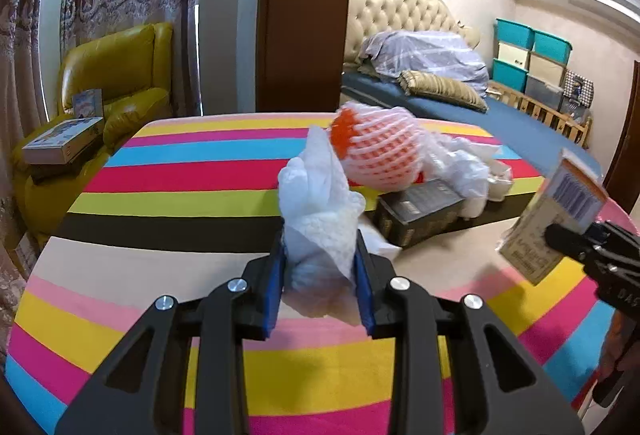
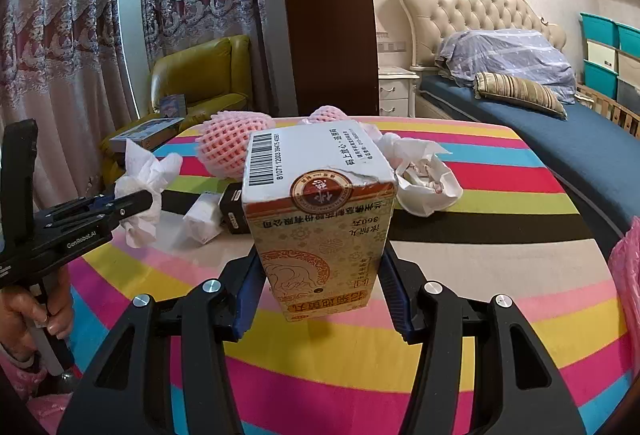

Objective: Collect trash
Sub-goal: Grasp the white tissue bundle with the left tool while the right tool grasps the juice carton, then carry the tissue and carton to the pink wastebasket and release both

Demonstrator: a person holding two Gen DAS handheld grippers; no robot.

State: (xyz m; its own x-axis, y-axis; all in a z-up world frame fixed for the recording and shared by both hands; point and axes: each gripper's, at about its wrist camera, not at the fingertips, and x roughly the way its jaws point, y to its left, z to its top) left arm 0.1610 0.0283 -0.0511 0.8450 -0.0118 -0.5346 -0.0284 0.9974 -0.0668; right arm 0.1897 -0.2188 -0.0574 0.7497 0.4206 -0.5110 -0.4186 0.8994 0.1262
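Observation:
My left gripper (image 1: 320,247) is shut on a crumpled white tissue (image 1: 320,195), held just above the striped table (image 1: 180,195). The right wrist view shows it at the left (image 2: 148,201) with the tissue (image 2: 140,171) sticking out of both sides. My right gripper (image 2: 322,263) is shut on an upright yellow-and-white medicine box (image 2: 320,219), also seen at the right edge of the left view (image 1: 560,211). On the table behind lie an orange fruit in a foam net (image 1: 376,151), a black box (image 1: 416,211), crumpled white paper (image 2: 424,183) and a small white packet (image 2: 202,221).
A pink plastic bag (image 2: 628,267) shows at the table's right edge. A yellow armchair (image 1: 120,75) with boxes stands at the left by the curtains. A brown pillar (image 1: 304,11) rises behind the table. A blue bed (image 2: 540,131) is at the right.

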